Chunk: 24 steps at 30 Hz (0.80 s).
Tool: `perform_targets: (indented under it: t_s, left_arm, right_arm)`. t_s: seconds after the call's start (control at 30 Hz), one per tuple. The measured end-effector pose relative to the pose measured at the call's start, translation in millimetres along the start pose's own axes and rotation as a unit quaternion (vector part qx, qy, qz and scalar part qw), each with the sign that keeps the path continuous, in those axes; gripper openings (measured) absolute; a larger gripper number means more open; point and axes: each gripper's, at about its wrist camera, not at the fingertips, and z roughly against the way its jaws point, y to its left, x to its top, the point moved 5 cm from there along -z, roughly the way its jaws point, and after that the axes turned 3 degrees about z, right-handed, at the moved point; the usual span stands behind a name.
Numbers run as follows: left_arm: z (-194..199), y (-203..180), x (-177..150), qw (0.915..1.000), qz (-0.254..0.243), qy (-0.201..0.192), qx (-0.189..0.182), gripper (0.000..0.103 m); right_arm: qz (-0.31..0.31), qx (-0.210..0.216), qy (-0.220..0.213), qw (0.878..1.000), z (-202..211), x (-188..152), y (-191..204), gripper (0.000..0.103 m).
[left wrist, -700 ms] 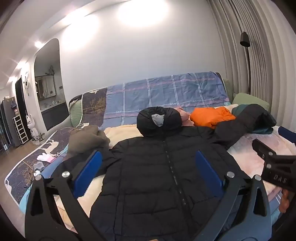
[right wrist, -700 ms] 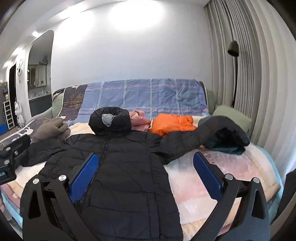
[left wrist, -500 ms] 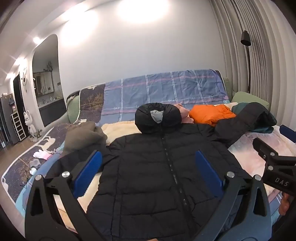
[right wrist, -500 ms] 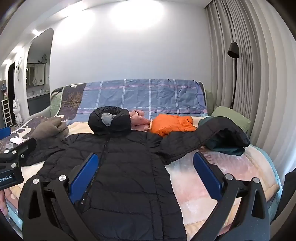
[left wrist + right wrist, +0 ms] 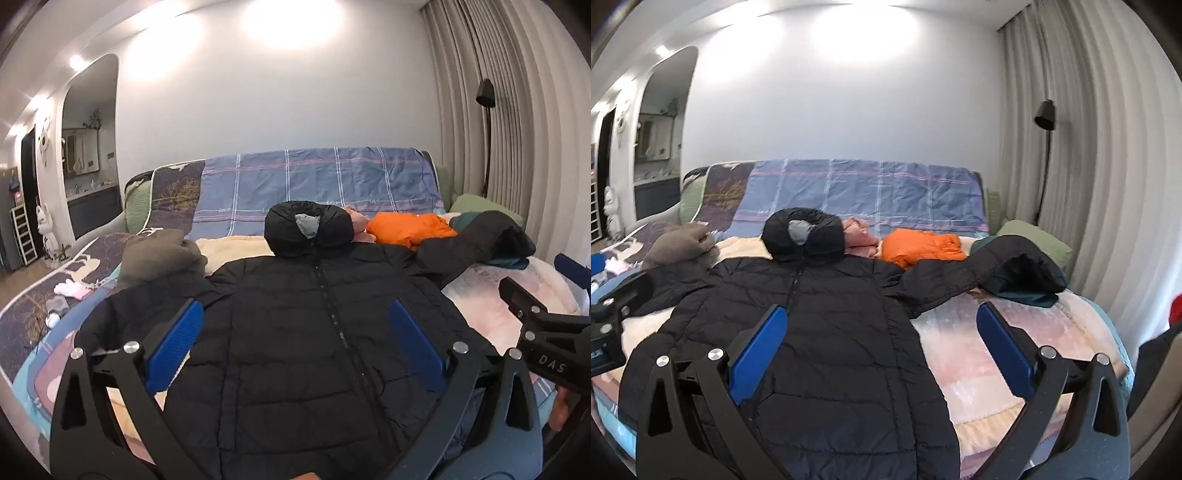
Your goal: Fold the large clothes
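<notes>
1. The step in hand looks like the approach before the first fold: the black puffer jacket (image 5: pixel 317 332) lies front up and zipped on the bed (image 5: pixel 997 354), hood (image 5: pixel 308 229) away from the jaws, both sleeves spread out. No part of it is folded over yet.

2. The left gripper (image 5: pixel 295 343) hangs above the jacket's chest with its jaws released and spread wide, nothing between them. The zip runs up just right of their midline.

3. The right gripper (image 5: pixel 882 339) is likewise released, jaws wide and empty. The jacket's right edge and armpit sit between them; bare blanket lies under the right-hand jaw.

4. Next move, as I judge it: each gripper must reach a sleeve. The right sleeve (image 5: pixel 960 273) stretches up and right beyond the right jaws, its cuff draped on a dark green garment (image 5: pixel 1027 295). The left sleeve (image 5: pixel 147 306) lies left of the left jaws. Puffy, slippery fabric calls for a deep bite.

5. The bed carries a pale pink and cream blanket. Beyond the hood lie an orange jacket (image 5: pixel 923 247), a pink garment (image 5: pixel 860 236) and a grey-brown bundle (image 5: pixel 162 254).

6. A blue checked cover (image 5: pixel 317 188) drapes the headboard. White wall behind, pleated curtains (image 5: pixel 1089 184) and a black floor lamp (image 5: pixel 1045 118) to the right.
</notes>
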Motion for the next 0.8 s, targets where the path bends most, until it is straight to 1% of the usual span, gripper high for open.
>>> perform_targets:
  t_s: [0.03,0.1,0.17,0.2,0.23,0.33,0.4,0.47,0.53,0.7,0.8]
  left_arm:
    - [2.3,1.7,-0.9,1.0000,0.000,0.001,-0.002,0.101]
    - [9.3,4.8,-1.3,1.0000,-0.001,-0.003,0.000,0.101]
    - [15.1,7.0,-0.5,0.9999,0.001,-0.010,0.001,0.101]
    - [17.9,7.7,-0.4,0.9999,0.003,-0.014,0.000,0.101]
    - [20.0,8.3,-0.2,0.9999,0.005,-0.016,0.000,0.101]
    - [26.8,7.5,-1.1,0.9997,0.007,-0.025,-0.001,0.101]
    - [31.9,6.5,-2.8,0.9996,0.002,-0.028,-0.010,0.101]
    - [35.7,8.0,-3.7,0.9995,-0.003,-0.030,-0.011,0.101]
    - [41.0,7.5,-4.1,0.9993,-0.004,-0.035,-0.012,0.101]
    - [46.1,9.4,-6.5,0.9991,0.001,-0.036,-0.021,0.101]
    - [47.4,7.4,-9.1,0.9990,-0.001,-0.036,-0.025,0.101]
  right_arm:
    - [-0.016,-0.007,-0.008,1.000,4.1,0.6,-3.6,0.102]
    - [-0.040,-0.013,-0.009,0.999,8.1,0.5,-8.5,0.102]
    - [-0.054,0.009,-0.005,0.998,10.9,-0.1,-8.8,0.102]
    - [-0.051,0.026,-0.007,0.998,14.3,0.3,-7.0,0.102]
    - [-0.045,0.022,-0.010,0.999,17.1,0.7,-6.0,0.102]
    - [-0.012,-0.002,-0.037,0.999,31.6,4.2,0.7,0.102]
    - [-0.009,-0.002,-0.049,0.999,38.9,6.1,4.9,0.102]
    - [-0.017,0.008,-0.060,0.998,46.2,8.2,6.6,0.102]
    - [-0.022,0.017,-0.064,0.998,51.0,8.4,8.8,0.102]
    - [-0.005,-0.015,-0.068,0.998,59.3,7.1,12.6,0.102]
    - [-0.012,-0.012,-0.059,0.998,59.4,6.1,10.9,0.102]
